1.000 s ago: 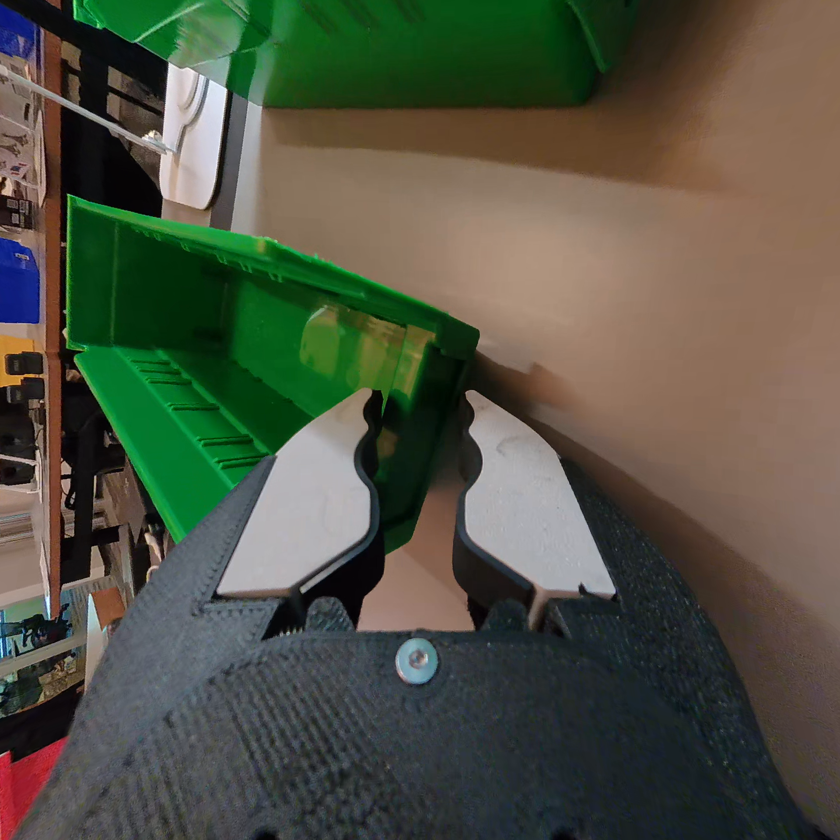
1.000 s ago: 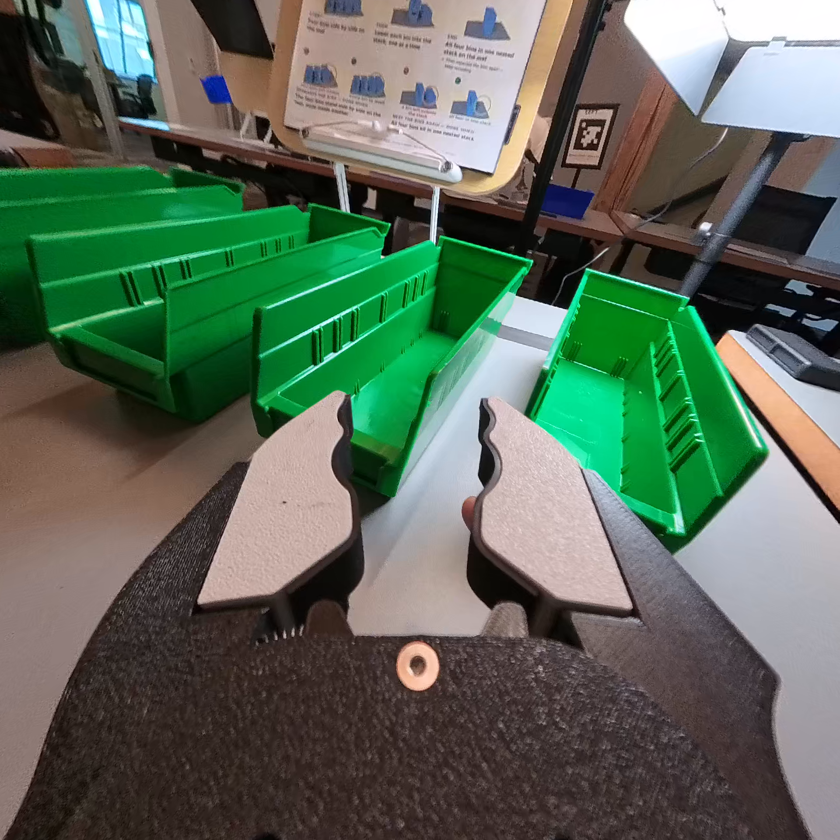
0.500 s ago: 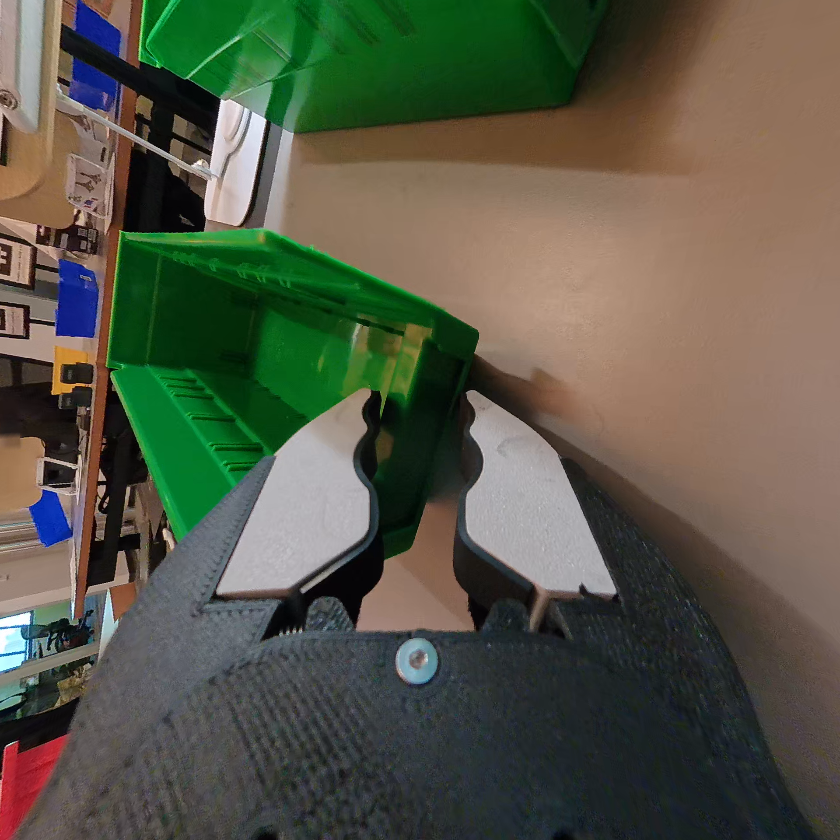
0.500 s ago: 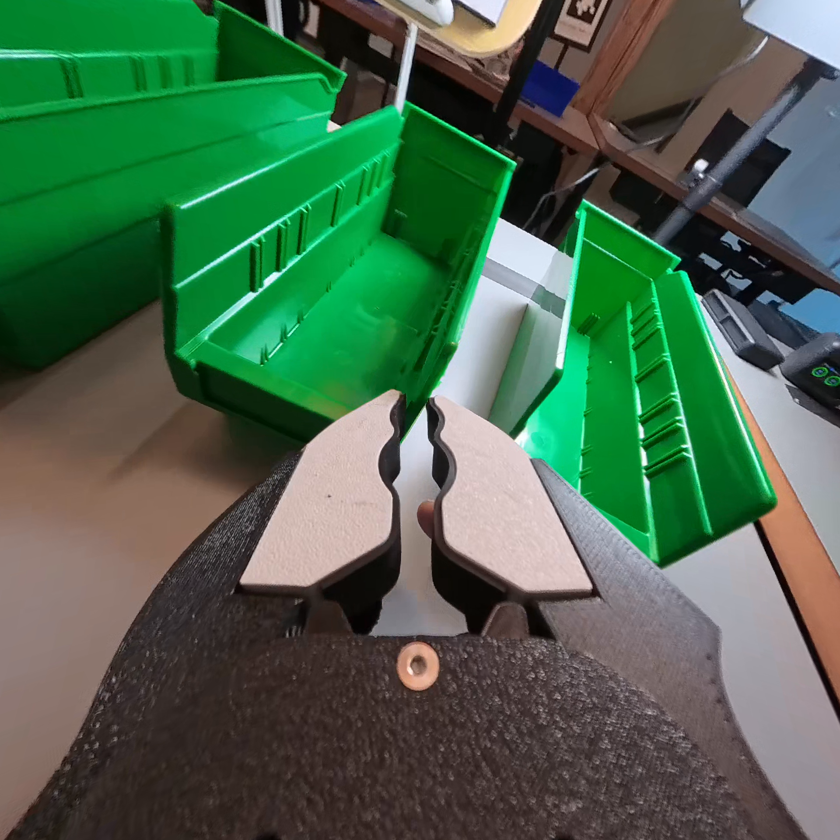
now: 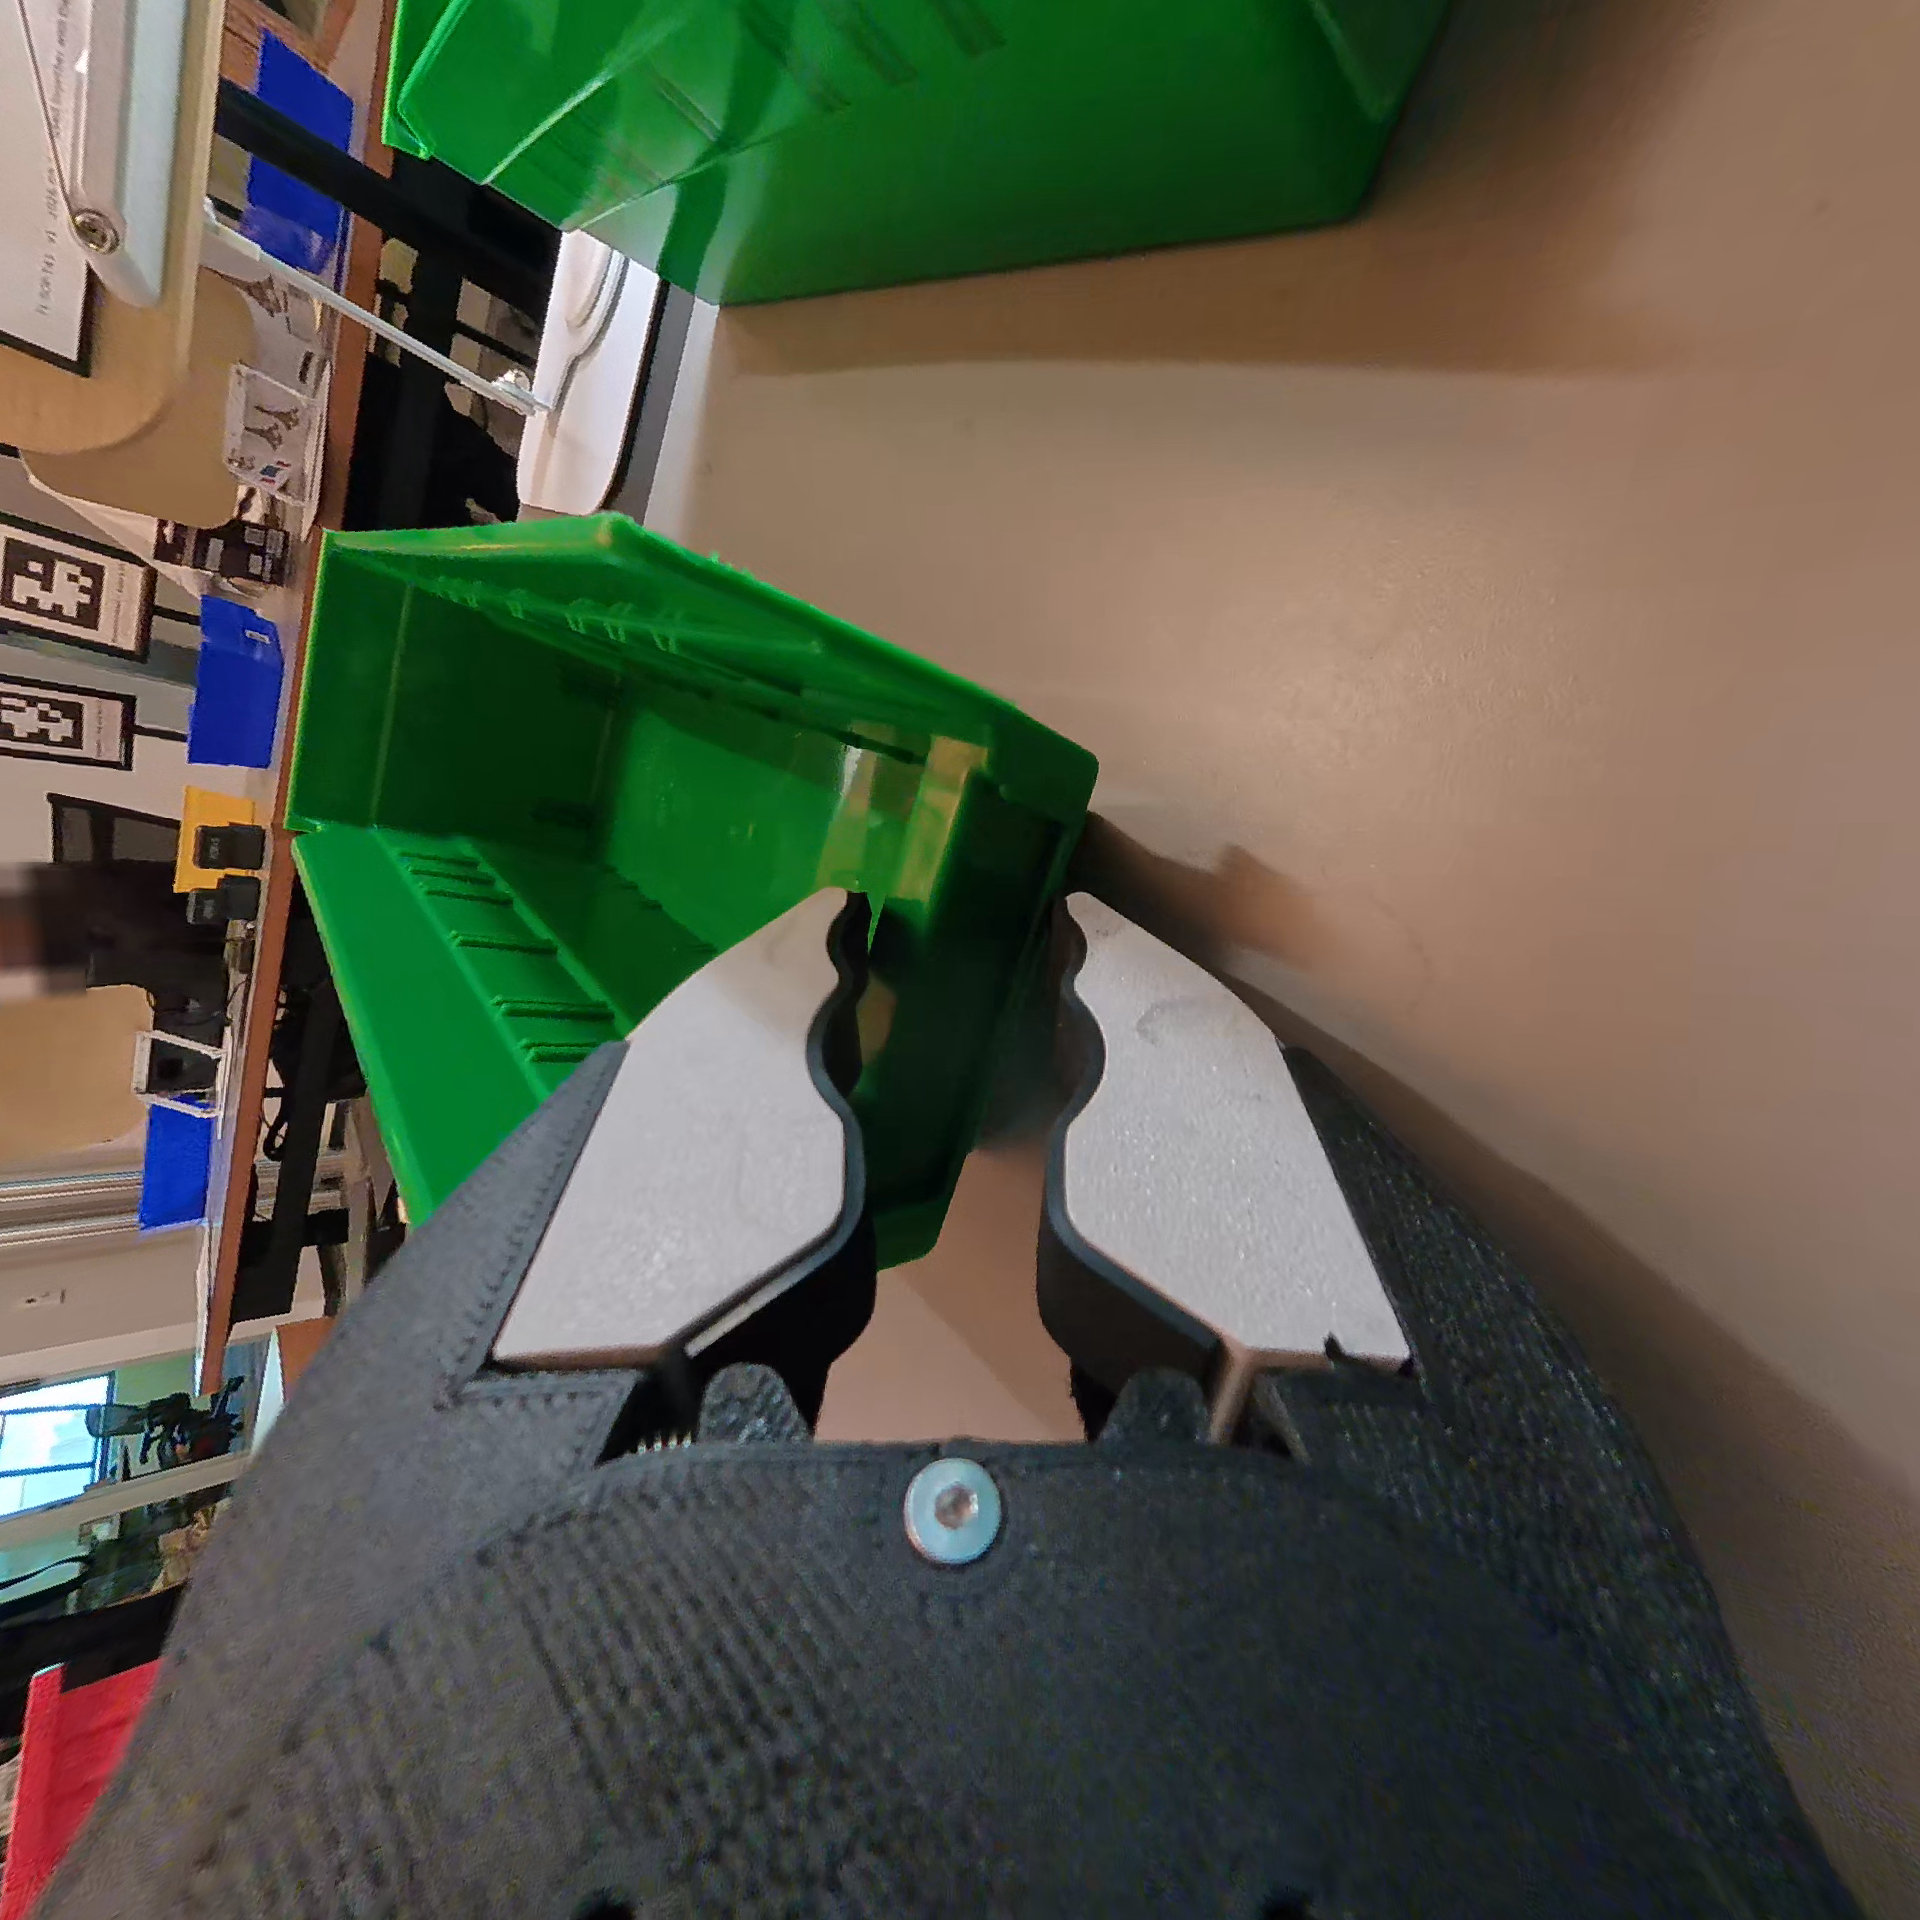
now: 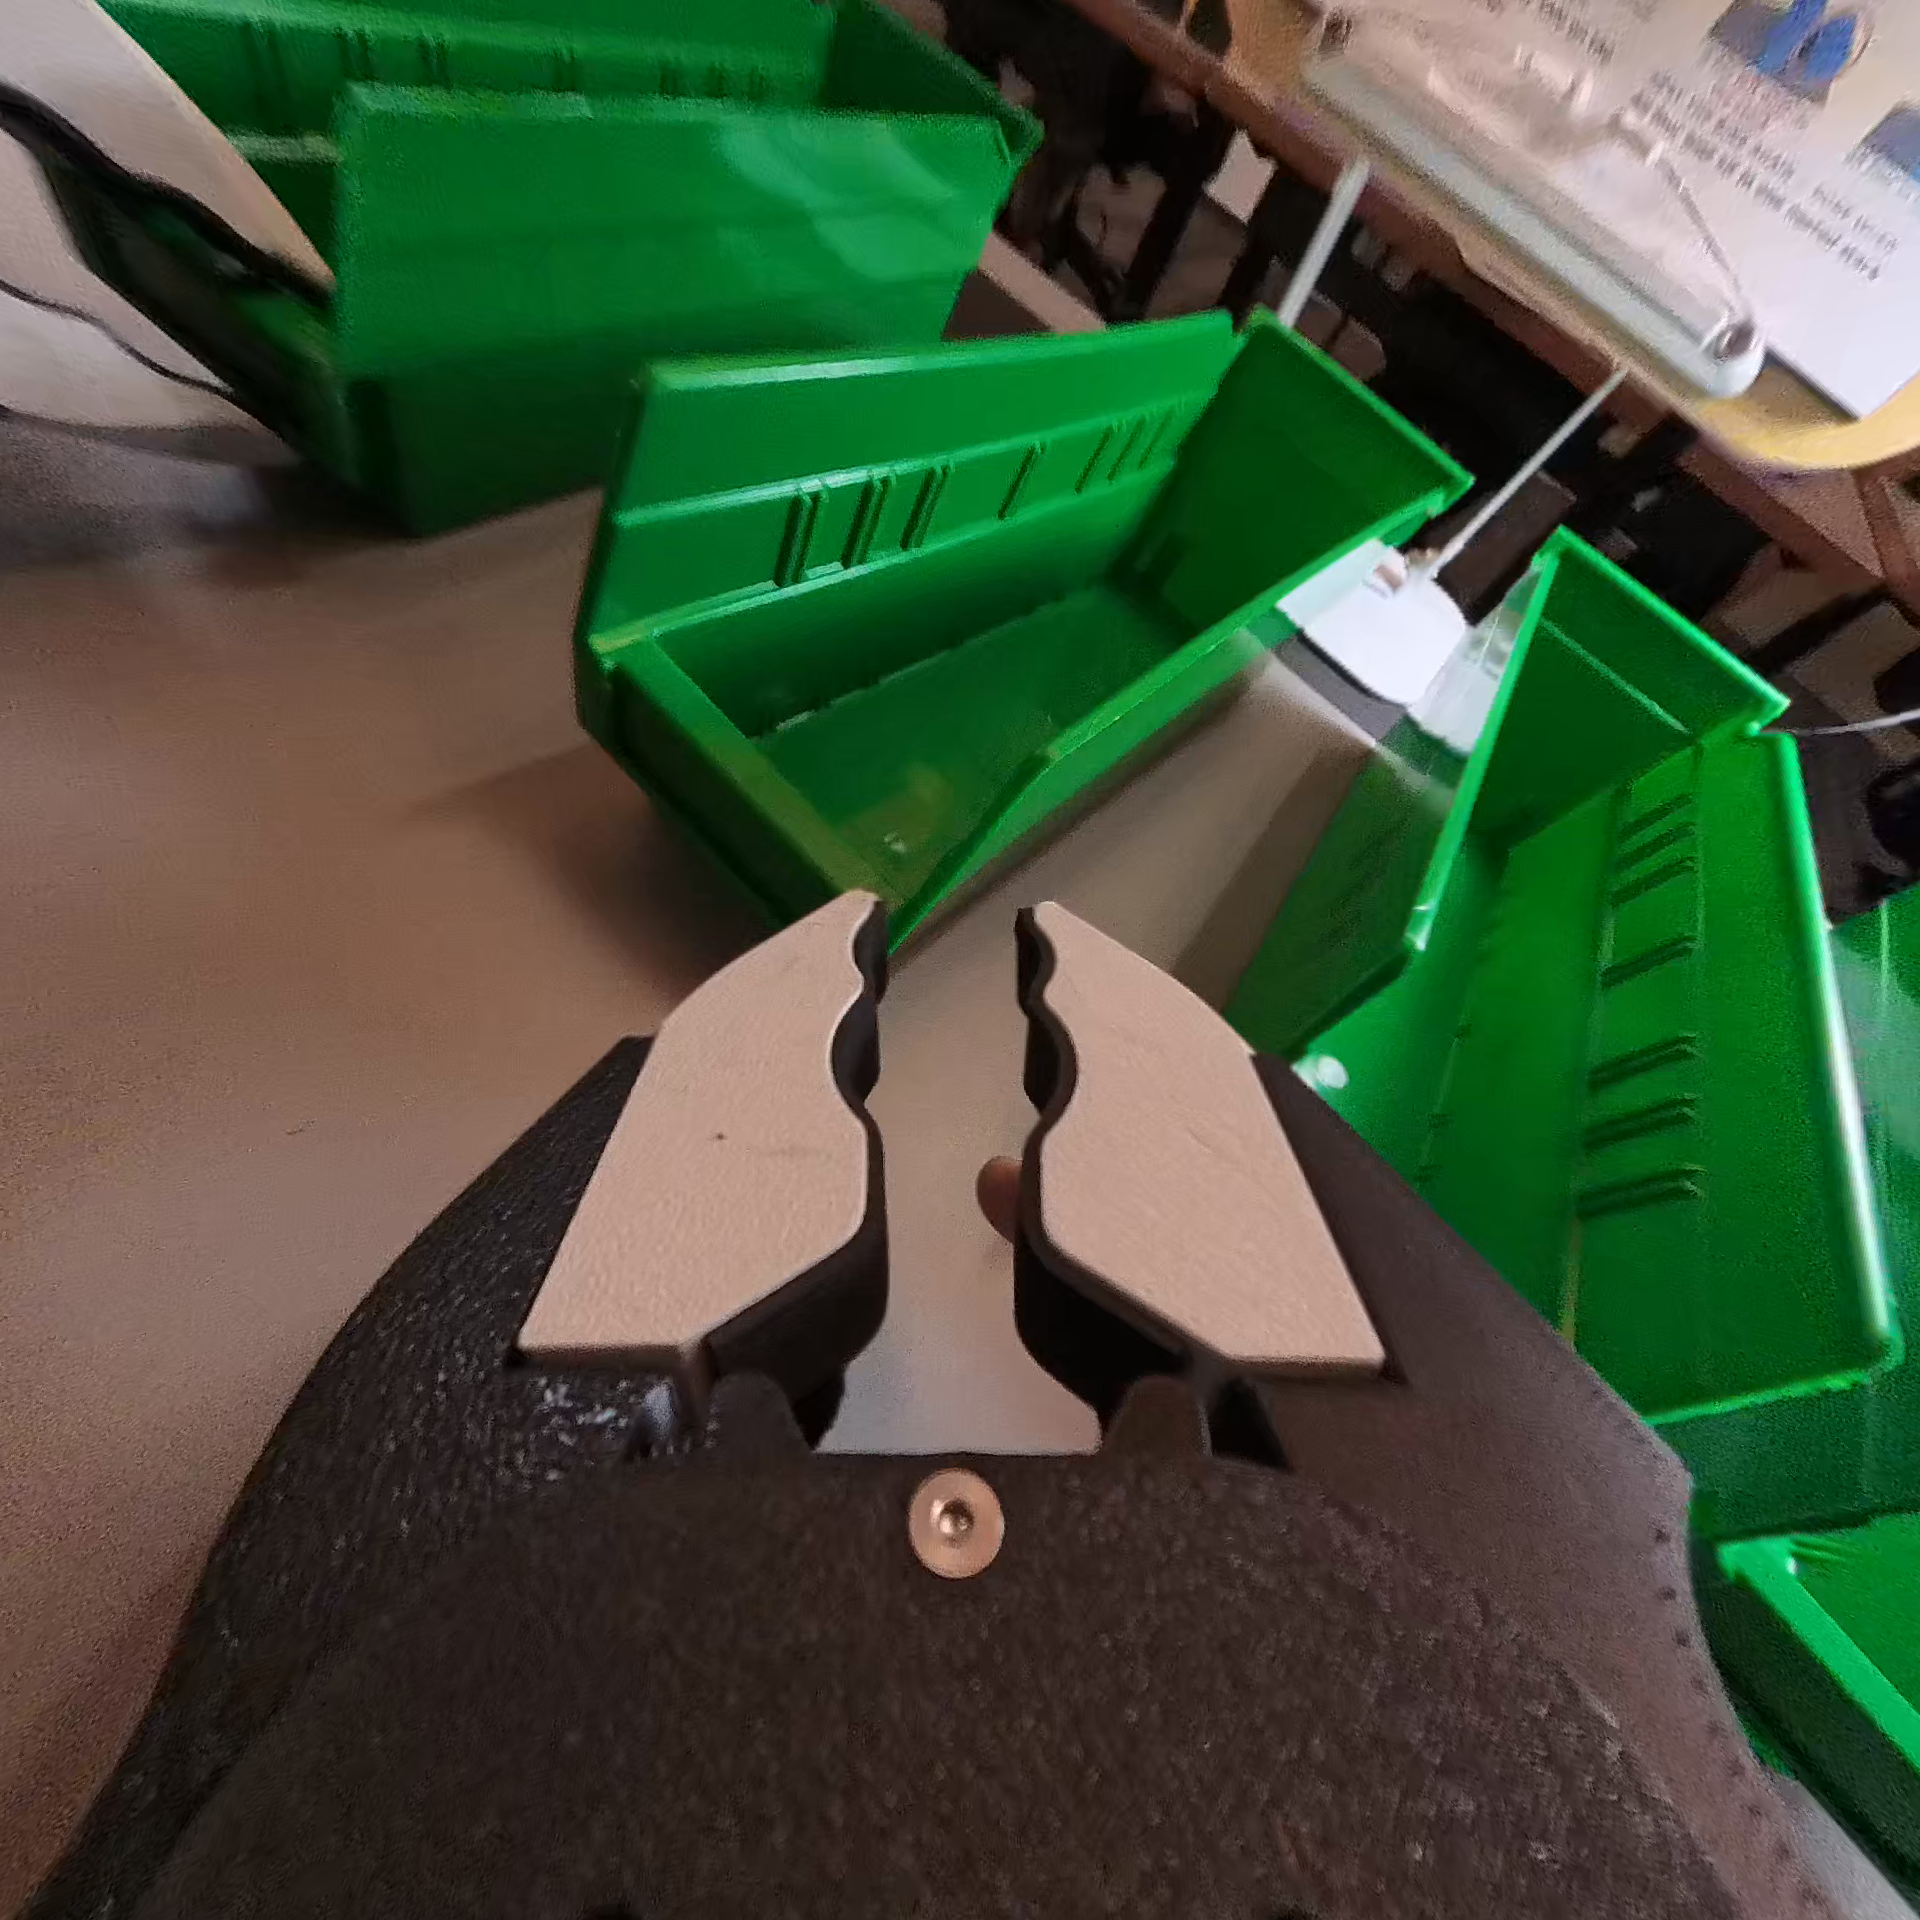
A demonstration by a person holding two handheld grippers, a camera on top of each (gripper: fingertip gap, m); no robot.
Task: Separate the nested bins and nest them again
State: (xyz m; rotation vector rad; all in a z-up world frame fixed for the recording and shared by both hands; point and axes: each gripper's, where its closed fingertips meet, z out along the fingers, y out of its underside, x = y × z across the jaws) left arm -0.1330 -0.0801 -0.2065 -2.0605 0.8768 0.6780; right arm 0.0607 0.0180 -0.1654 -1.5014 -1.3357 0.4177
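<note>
Left gripper pinches the front wall of the tilted bin. Right gripper, slightly parted and empty, hovers beside the middle bin. Keep the pinch firm and level the tilted bin before nesting it.

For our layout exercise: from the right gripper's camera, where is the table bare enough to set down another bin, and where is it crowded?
Widest bare patch: the tan table left of the middle bin, in front of the far-left bins. Only a narrow strip lies between the middle bin and the right bin. The right side is crowded.
</note>
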